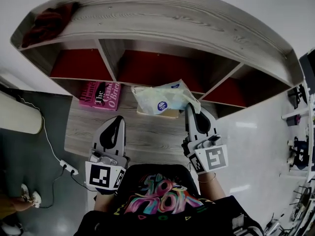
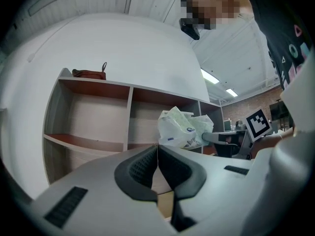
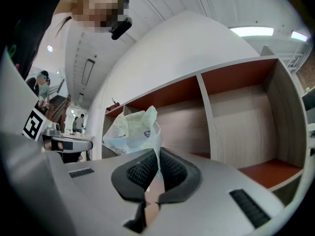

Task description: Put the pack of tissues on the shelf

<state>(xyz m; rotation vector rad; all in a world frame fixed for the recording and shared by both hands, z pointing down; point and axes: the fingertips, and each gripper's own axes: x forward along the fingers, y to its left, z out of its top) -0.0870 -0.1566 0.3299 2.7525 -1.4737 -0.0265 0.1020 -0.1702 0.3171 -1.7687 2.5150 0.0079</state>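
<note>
The right gripper (image 1: pixel 190 108) is clamped on the right-hand edge of the soft, pale green and white plastic pack of tissues (image 1: pixel 160 100). In the right gripper view a fold of film is pinched between its black ribbed pads. The pack hangs in the air to the left of these jaws, its long axis running across the front of the grey wood-grain shelf unit with red-brown floors (image 1: pixel 162 68). It sits directly before the middle compartment and is not yet inside. The left gripper (image 1: pixel 119 120) stands well apart, jaws together on nothing. The pack bears a round blue emblem with unreadable print. The pink book (image 1: pixel 101 95) on the lower board shows "The" and, apparently, "O'Brien".
</note>
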